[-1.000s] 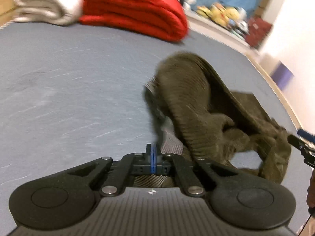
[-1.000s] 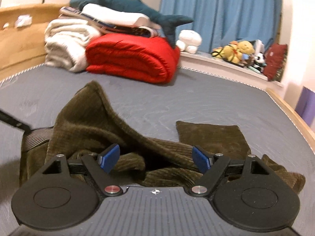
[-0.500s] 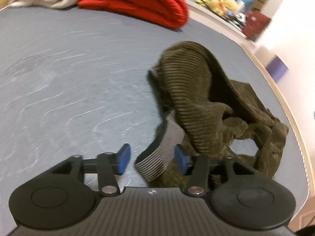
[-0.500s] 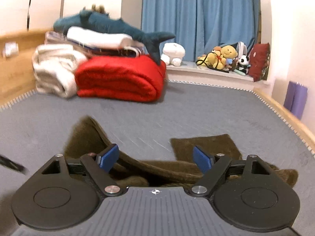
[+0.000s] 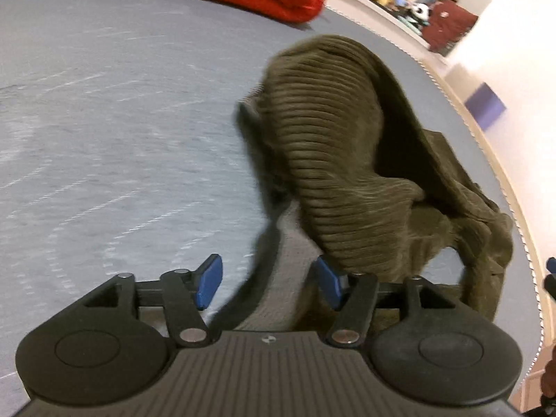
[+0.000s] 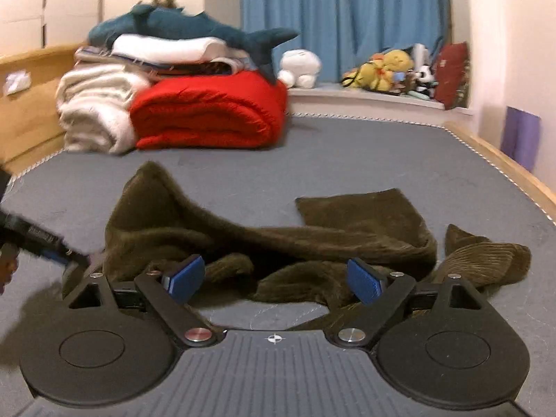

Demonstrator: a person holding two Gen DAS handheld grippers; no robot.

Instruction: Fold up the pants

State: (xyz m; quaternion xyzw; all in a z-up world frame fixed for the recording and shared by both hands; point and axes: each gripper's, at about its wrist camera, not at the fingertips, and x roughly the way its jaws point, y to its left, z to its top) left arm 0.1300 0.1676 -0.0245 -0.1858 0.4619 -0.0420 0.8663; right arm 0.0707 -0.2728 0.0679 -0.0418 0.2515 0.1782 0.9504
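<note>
Lying in a crumpled heap on the grey bed [image 6: 347,160], the brown corduroy pants [image 6: 271,239] are nowhere near folded yet. One part is poking up into a soft peak on the left side, another is lying flat toward the far right, and a bunched piece is curling off toward the bed's right edge. In my judgement the person is only starting out, because the fabric needs spreading flat before any crease can go in.

The left gripper [image 5: 267,279] is hanging low over the near end of the heap with its blue pads [image 5: 208,279] spread wide apart and holding nothing. A lighter ribbed band, probably the waistband [image 5: 278,278], is running between the two fingers, so the gripper seems to be sitting where it could close on that edge, though nothing is pinched now. The view is smeared with motion, so I cannot tell whether the pads are touching cloth.

The right gripper [image 6: 274,279] is hovering over the other side of the pile, fingers likewise apart and empty, with a loop of corduroy and a patch of bare bed showing between them. I would guess it is looking for a matching hold, so the two can pull the garment taut together.

Up at the far end a red quilt [image 6: 208,118], a cream blanket [image 6: 93,114] and a plush shark [image 6: 194,29] are sitting stacked well clear of the pants, leaving room for laying them out.
</note>
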